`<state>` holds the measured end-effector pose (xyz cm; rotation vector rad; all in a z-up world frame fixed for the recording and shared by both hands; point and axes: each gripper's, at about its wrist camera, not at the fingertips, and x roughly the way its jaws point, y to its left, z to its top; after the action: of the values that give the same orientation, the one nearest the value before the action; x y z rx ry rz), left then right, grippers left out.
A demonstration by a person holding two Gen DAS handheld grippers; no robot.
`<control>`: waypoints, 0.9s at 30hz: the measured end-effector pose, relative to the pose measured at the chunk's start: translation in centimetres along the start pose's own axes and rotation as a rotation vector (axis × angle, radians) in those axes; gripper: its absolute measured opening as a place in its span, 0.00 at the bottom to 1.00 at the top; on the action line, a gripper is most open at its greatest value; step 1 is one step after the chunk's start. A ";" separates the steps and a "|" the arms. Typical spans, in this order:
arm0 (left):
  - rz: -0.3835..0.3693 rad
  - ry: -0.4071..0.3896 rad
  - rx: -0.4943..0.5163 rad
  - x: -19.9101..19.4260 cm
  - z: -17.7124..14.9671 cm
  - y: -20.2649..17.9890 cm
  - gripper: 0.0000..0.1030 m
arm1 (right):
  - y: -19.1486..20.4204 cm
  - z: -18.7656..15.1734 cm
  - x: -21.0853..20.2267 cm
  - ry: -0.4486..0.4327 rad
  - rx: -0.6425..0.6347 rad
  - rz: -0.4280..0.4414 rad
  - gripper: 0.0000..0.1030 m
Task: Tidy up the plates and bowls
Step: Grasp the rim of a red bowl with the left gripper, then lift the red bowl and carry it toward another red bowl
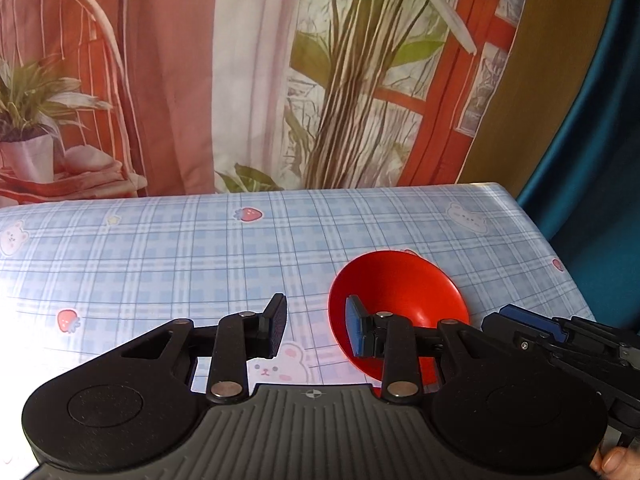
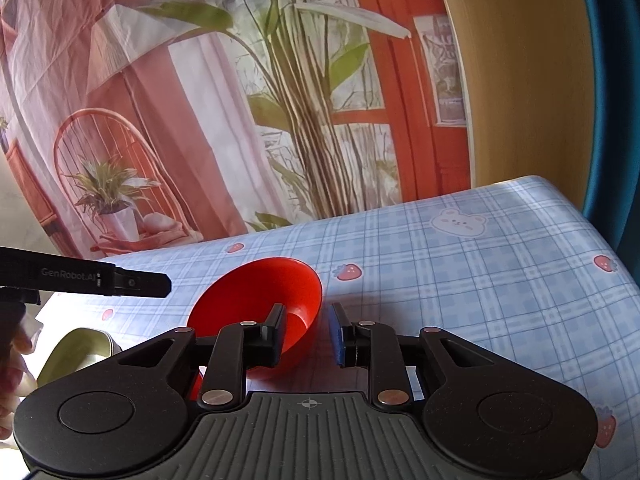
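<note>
the red bowl (image 1: 400, 300) sits tilted on the blue plaid tablecloth (image 1: 160, 248), toward the right half of the table, its open side turned up and toward the cameras. the left gripper (image 1: 316, 328) hovers low over the cloth with its jaws spread apart and nothing between them; its right blue-padded finger overlaps the bowl's near left edge in the left wrist view, though contact cannot be told. the right gripper (image 2: 306, 332) is also released, jaws parted, with the bowl's right rim lying in the gap: the black left finger is inside the bowl and the blue-padded right finger stands just outside the wall, not pressing it. in the right wrist view the left gripper's black body reaches in from the left edge, above the cloth. a pale green dish (image 2: 80, 352) shows low on the left, partly hidden behind the right gripper's frame. a printed backdrop (image 1: 200, 80) of plants and a chair hangs behind the table.
</note>
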<state>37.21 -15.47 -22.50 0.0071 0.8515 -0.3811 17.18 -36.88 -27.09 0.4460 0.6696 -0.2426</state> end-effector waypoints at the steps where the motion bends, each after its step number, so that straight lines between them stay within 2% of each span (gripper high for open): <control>1: -0.001 0.012 -0.006 0.6 -0.1 0.0 0.33 | -0.1 -0.1 0.3 0.006 0.000 0.002 0.22; 12: -0.022 0.079 -0.008 3.8 -0.7 -0.5 0.32 | -0.6 -0.3 1.8 0.038 0.019 0.025 0.22; 14: -0.029 0.083 -0.004 3.9 -0.8 -0.6 0.30 | -0.4 -0.2 1.9 0.041 0.011 0.026 0.22; 16: -0.037 0.084 0.002 3.9 -0.8 -0.8 0.20 | -0.3 -0.1 2.1 0.050 0.000 0.029 0.22; 17: -0.039 0.084 0.005 3.8 -0.8 -0.9 0.18 | -0.3 -0.1 2.2 0.054 -0.003 0.032 0.22; 27: -0.052 0.082 0.044 3.5 -1.0 -1.8 0.13 | -0.4 -0.2 2.3 0.065 0.011 0.032 0.22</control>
<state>37.95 -18.14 -25.50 0.0412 0.9253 -0.4511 18.71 -37.37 -28.87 0.4760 0.7242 -0.2019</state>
